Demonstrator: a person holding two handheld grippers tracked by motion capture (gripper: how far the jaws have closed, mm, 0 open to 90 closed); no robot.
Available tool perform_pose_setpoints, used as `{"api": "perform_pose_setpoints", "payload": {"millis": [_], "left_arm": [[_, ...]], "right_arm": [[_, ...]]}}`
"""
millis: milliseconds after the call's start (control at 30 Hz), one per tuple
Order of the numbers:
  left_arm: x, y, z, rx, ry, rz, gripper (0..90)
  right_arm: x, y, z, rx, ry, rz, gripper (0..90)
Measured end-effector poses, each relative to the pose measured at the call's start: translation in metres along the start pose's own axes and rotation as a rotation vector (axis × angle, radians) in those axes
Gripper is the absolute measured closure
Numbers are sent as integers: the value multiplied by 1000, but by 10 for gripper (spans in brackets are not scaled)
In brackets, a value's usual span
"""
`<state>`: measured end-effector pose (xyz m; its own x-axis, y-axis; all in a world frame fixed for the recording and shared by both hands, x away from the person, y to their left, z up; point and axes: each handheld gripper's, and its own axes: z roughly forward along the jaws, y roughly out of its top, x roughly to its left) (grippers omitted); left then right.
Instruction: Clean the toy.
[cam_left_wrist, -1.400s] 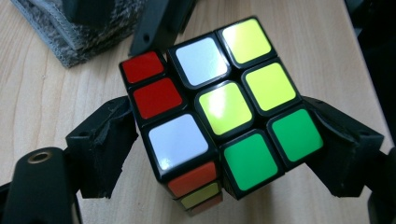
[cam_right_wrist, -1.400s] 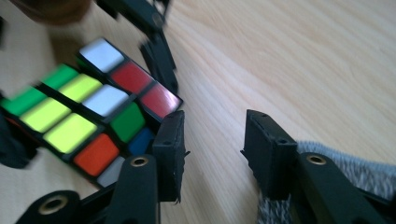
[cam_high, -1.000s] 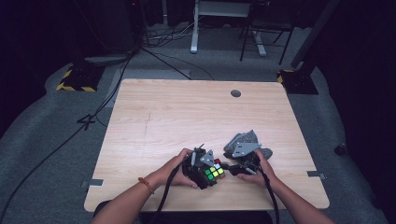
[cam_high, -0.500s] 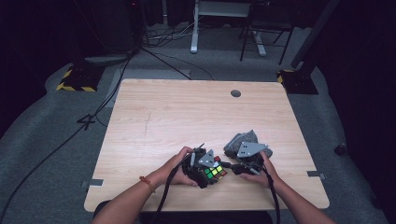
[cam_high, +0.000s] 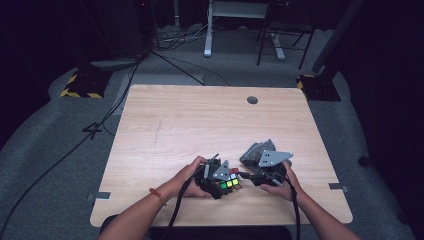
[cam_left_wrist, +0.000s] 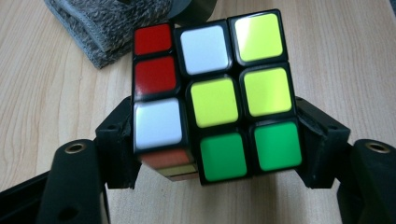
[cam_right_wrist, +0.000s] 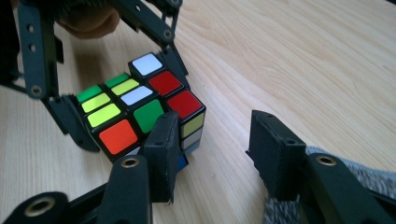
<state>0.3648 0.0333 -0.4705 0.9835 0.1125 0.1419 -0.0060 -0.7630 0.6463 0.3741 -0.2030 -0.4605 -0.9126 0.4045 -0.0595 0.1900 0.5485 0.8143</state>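
A scrambled Rubik's cube (cam_high: 229, 183) sits just above the table's front edge. My left gripper (cam_left_wrist: 212, 140) is shut on the cube (cam_left_wrist: 215, 98), one pad on each side of its lower rows; its jaws have just been closing. One side layer, red, red and white, sits slightly out of line with the rest. My right gripper (cam_right_wrist: 215, 140) stands open just right of the cube (cam_right_wrist: 140, 112). Its left jaw is close against the cube's near corner and nothing lies between its pads. In the high view the right gripper (cam_high: 252, 177) faces the left gripper (cam_high: 215, 177).
A folded grey cloth (cam_high: 252, 152) lies on the wooden table (cam_high: 200, 120) just behind and under the right gripper. It shows as the grey cloth (cam_left_wrist: 102, 28) and the grey cloth (cam_right_wrist: 373, 179) in the gripper views. A round cable hole (cam_high: 252, 100) is at the far edge.
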Motion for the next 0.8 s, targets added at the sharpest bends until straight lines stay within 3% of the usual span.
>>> {"api": "perform_pose_setpoints", "payload": {"millis": [67,233,300,367,467,567,633,800], "left_arm": [[2,0,-2,-10,16,6,339],[2,-1,-2,-10,6,14,339],[1,-1,-2,-6,5,19,339],[2,-1,-2,-14,-7,11,339],[1,0,-1,-22,-21,14,339],[2,-2,-3,-43,-18,0,339],[4,-3,-4,-51,-24,-9,339],[5,-4,-2,-40,-40,0,333]], "right_arm": [[-3,-1,0,8,-1,12,537],[-9,-5,1,31,-11,18,552],[-13,-10,0,24,2,49,564],[-16,-14,3,66,-25,54,571],[-16,-17,9,87,-9,60,547],[-14,-16,13,78,8,46,567],[-15,-17,10,49,25,68,568],[-11,-15,8,16,28,52,565]]}}
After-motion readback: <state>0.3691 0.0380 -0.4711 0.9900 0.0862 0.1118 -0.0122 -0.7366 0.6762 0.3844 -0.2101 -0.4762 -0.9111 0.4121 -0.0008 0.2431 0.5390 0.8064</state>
